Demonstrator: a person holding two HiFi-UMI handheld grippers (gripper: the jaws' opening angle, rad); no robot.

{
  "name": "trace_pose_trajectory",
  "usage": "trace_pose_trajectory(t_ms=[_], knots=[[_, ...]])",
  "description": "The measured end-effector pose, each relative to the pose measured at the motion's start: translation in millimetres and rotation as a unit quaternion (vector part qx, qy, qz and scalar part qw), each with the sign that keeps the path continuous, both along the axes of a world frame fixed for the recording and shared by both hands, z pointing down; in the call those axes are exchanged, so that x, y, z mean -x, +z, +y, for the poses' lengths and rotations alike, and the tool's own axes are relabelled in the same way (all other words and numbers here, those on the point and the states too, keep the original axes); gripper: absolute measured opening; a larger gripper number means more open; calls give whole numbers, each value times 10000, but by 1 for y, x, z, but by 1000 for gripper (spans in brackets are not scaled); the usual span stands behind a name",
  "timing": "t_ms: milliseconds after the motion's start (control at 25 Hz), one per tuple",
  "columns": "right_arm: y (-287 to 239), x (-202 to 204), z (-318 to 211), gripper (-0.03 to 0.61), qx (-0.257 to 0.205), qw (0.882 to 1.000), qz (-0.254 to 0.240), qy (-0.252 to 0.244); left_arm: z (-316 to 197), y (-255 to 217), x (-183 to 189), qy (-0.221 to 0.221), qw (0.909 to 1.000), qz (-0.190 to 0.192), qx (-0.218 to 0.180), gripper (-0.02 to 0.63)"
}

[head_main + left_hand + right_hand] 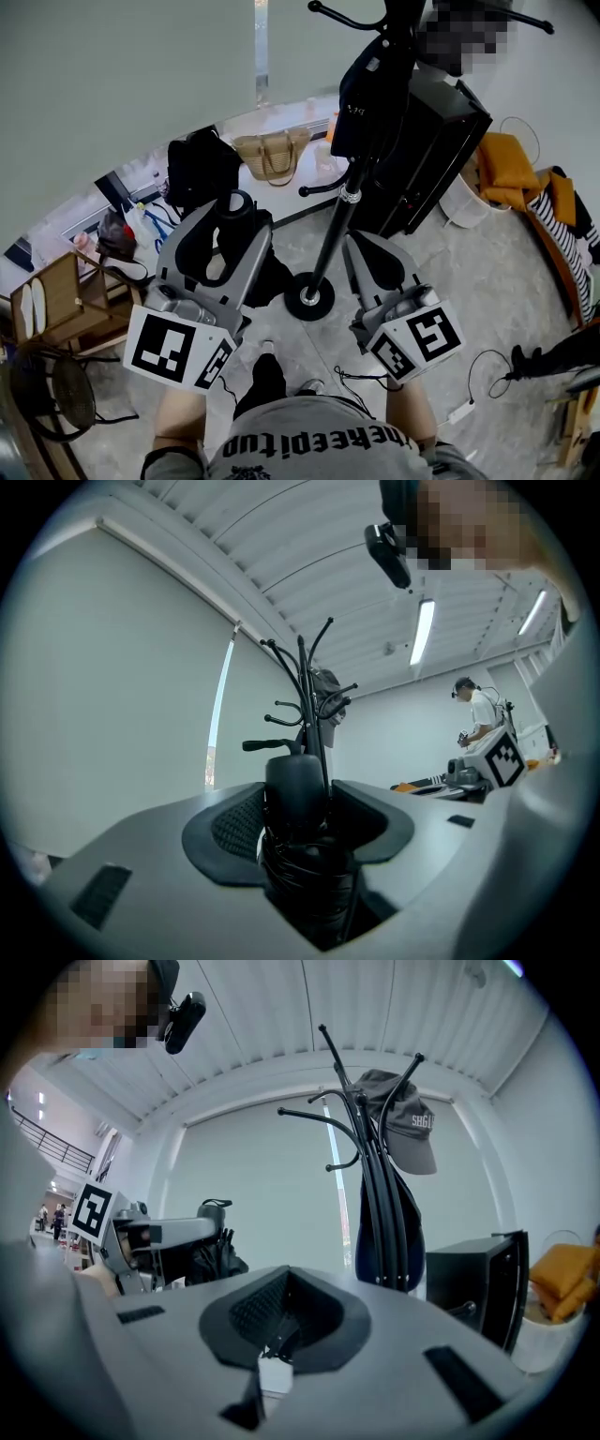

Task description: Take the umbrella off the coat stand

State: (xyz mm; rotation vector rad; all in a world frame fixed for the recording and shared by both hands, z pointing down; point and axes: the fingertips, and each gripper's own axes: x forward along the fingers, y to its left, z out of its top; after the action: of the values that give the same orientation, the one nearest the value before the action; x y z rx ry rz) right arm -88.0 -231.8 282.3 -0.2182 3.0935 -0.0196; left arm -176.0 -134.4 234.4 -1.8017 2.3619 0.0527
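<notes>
1. Floor (506, 309): pale stone-patterned tiles, with loose cables lying near the person's feet.
2. Coat stand (330, 239): black pole on a round base, curved hooks at the top. It stands between the two grippers in the head view.
3. Black cabinet (436, 150): boxy, just behind the coat stand on its right side.
4. Dark bag (367, 94): hangs from the upper hooks, against the pole.
5. Left gripper (234, 217): grey, with a marker cube at the rear, raised to the left of the pole. Its tongs pinch the umbrella.
6. Right gripper (277, 1321): grey, with a marker cube, to the right of the pole. Its tongs are pressed together with nothing between them.
7. Umbrella (298, 794): black and folded, with the strap wound round the bundle. The rounded end stands up between the left tongs. It is off the coat stand and touches none of its hooks.
8. Straw handbag (272, 155): tan, on the floor by the far wall.
9. Cap (410, 1129): grey, with white lettering on the side, hung on an upper hook.
</notes>
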Motion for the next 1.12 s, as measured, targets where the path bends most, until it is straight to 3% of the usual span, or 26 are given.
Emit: trace_pose_trajectory(t_ms=[1120], knots=[[-5,5,5,11,-271,9996,65,-8,-11,9,-2,217,9997,16,137,232]])
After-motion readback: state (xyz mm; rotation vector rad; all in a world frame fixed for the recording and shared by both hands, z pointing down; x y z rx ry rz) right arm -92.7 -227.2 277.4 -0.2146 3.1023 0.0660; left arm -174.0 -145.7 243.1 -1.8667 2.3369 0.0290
